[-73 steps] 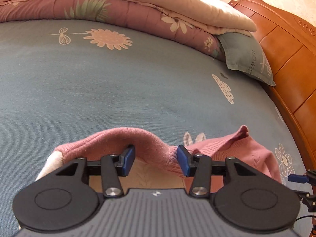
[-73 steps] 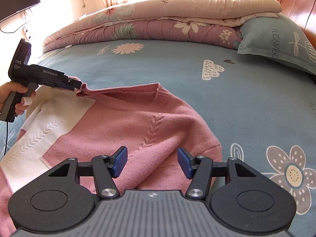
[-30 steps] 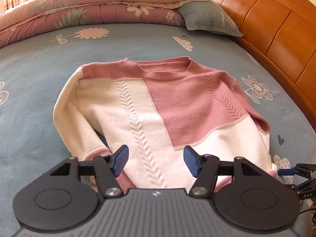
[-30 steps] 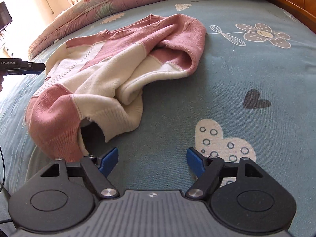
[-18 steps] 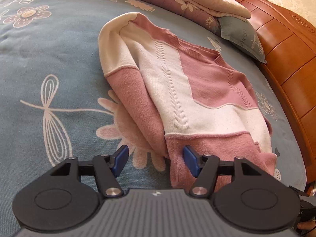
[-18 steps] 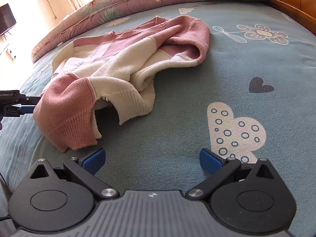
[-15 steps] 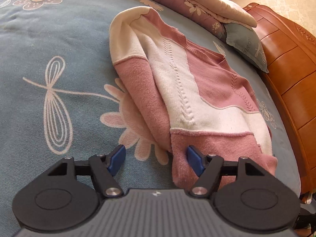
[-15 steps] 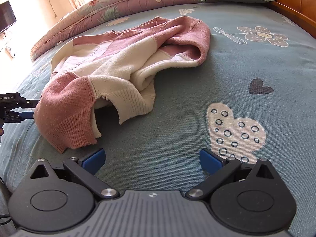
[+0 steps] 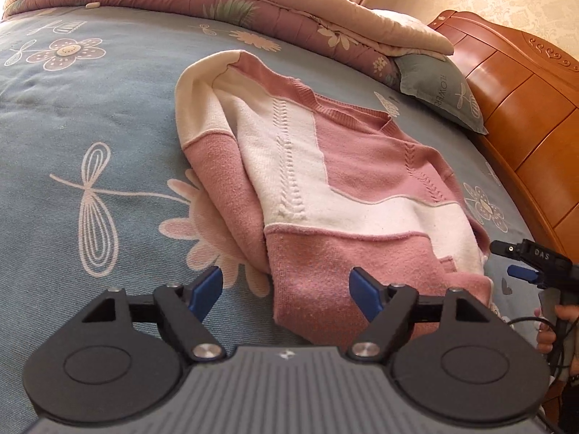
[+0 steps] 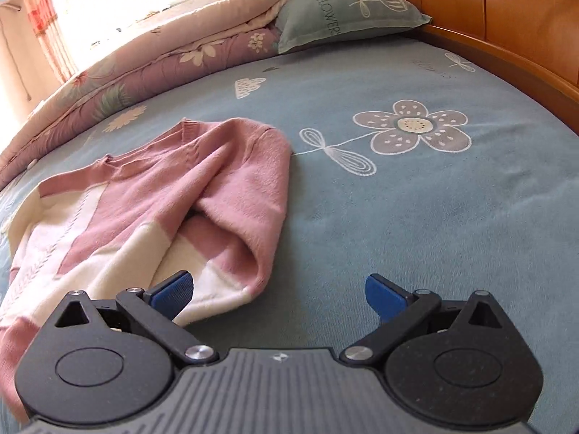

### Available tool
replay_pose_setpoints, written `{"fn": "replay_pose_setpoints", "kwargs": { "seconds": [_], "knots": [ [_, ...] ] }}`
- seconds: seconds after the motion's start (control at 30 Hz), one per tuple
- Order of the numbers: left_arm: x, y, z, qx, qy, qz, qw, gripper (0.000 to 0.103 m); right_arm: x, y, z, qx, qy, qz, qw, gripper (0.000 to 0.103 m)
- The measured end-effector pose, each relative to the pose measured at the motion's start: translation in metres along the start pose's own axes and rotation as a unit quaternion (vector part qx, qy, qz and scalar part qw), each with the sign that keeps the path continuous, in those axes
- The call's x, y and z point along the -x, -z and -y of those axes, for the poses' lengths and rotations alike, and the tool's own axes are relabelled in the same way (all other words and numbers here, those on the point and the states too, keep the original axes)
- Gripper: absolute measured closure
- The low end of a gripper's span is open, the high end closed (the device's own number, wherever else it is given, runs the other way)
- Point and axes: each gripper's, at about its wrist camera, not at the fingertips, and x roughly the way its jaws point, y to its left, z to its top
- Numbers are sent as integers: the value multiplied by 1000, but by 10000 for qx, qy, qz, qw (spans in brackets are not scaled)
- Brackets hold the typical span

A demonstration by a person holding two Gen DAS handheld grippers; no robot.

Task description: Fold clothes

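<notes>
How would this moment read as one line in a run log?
sweater: flat on bed, unfolded | left hand-held gripper: open, jaws just opening, at hem | right hand-held gripper: open, at sleeve

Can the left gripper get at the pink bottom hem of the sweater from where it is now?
Probably yes: the left gripper is open, the sweater hem lies directly ahead between its fingers, and nothing covers it.
</notes>
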Motion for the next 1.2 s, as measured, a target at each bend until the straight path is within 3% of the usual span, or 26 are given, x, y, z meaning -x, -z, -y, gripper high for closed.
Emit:
{"fn": "replay_pose_setpoints", "kwargs": {
  "seconds": [0.13, 0.3, 0.47, 0.67, 0.8, 0.87, 1.0, 1.13, 1.2],
  "knots": [
    [1, 2, 11, -258, 22, -49, 9997, 25, -44, -25, -3, 319, 940, -110, 9950, 0],
    [4, 4, 16, -438, 36, -81, 9990, 23, -51, -33, 0, 896, 1569, -39, 9835, 0],
    [8, 2, 17, -488, 67, -77, 9988, 22, -40, -58, 1, 1572, 2345, 304, 9588, 0],
    [14, 2, 19, -558, 68, -92, 9984, 22, -25, -102, 25, 1831, 2990, 561, 9348, 0],
    [18, 2, 19, -586, 77, -98, 9982, 22, -22, -128, 37, 1876, 3155, 624, 9281, 0],
    [19, 2, 20, -584, 82, -97, 9982, 22, -22, -135, 36, 1920, 3102, 692, 9285, 0],
    [19, 3, 21, -580, 77, -116, 9982, 22, -14, -129, 12, 2059, 2567, 888, 9401, 0],
    [19, 1, 25, -642, 82, -132, 9978, 22, 1, -111, -23, 2179, 1467, 1198, 9574, 0],
    [20, 1, 27, -665, 98, -125, 9977, 21, 2, -103, -39, 2190, 687, 1018, 9680, 0]
  ]
}}
